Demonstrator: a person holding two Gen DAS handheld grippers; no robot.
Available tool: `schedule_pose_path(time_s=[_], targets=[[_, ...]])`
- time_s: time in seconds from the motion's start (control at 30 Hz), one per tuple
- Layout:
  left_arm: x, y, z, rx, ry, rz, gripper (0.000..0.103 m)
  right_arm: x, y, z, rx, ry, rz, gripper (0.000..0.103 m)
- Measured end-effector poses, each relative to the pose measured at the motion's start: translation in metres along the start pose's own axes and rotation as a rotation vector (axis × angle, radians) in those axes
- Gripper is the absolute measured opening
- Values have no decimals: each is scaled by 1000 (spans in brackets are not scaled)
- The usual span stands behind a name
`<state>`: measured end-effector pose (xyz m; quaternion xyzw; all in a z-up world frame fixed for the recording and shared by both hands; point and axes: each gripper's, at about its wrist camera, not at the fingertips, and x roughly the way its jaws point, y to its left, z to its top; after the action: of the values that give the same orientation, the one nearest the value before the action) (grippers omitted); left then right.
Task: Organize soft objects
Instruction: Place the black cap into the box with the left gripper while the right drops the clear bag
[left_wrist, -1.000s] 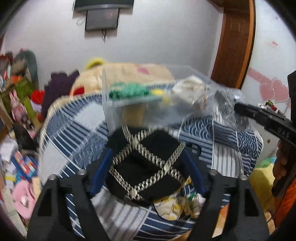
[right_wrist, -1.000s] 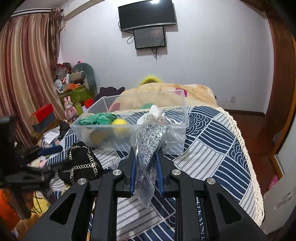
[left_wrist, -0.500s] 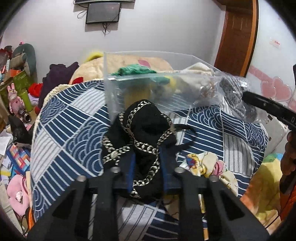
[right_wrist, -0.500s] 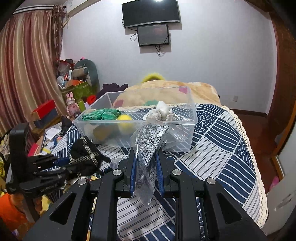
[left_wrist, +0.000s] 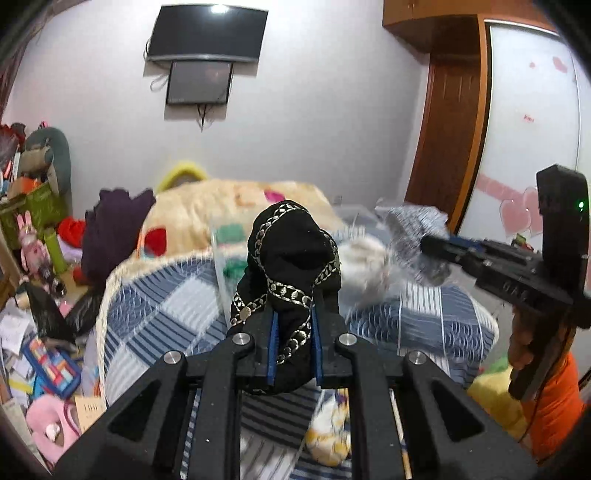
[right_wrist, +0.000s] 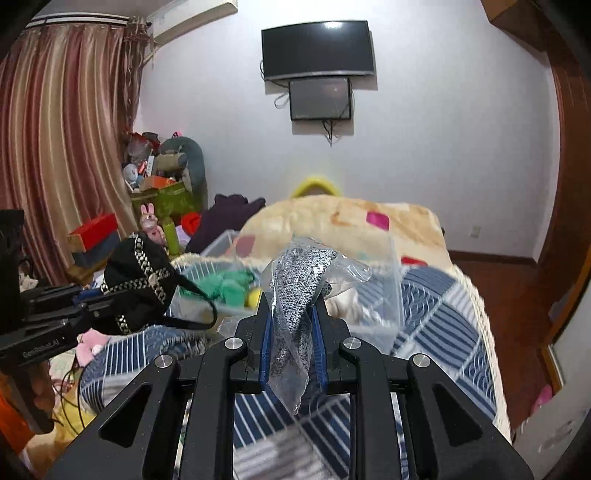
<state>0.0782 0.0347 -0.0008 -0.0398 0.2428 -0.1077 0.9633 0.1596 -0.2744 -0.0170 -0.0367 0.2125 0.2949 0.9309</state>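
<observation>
My left gripper (left_wrist: 293, 343) is shut on a black cloth with silver chain trim (left_wrist: 291, 266) and holds it in the air above the bed; the cloth also shows in the right wrist view (right_wrist: 138, 284). My right gripper (right_wrist: 291, 347) is shut on a clear plastic bag with a grey speckled fabric inside (right_wrist: 299, 284), also raised; the bag also shows in the left wrist view (left_wrist: 413, 236). A clear plastic bin (right_wrist: 391, 295) stands on the bed behind both, holding a green item (right_wrist: 229, 286), a yellow ball and a white item.
The bed has a blue and white patterned cover (right_wrist: 443, 317) and a beige blanket (right_wrist: 351, 221) at the back. A printed cloth (left_wrist: 328, 435) lies near the bed's front edge. Toys and boxes clutter the floor at left (left_wrist: 44, 369). A wooden door (left_wrist: 450, 140) is at right.
My left gripper closed on the black cloth and lifted it off the bed. My right gripper rose with the bag. Both views tilted upward.
</observation>
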Motion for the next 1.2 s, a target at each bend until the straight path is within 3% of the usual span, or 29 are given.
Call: schedule_pose_path(time_s=[0.33,0.53,0.73,0.93,1.03,1.1,1.2], targets=[[34,-2,35,7,-63,21,14,35,-1,29,23,-3,20,17],[72,7,37,-22,-20,38,14,64,6,27,1,51,-5,17],[113,19,26,-38,76,41,14,97,7,14,-15,150,-29,17],[130,24,18,-76,117,32,17,113,0,3,3,218,-17,19],[132,23,17,-76,123,39,22,113,0,1,7,227,-20,21],[134,21,16,-66,136,55,39,111,1,3,-7,229,-32,21],[131,19,15,-61,144,53,50,106,2,4,-25,230,-45,27]])
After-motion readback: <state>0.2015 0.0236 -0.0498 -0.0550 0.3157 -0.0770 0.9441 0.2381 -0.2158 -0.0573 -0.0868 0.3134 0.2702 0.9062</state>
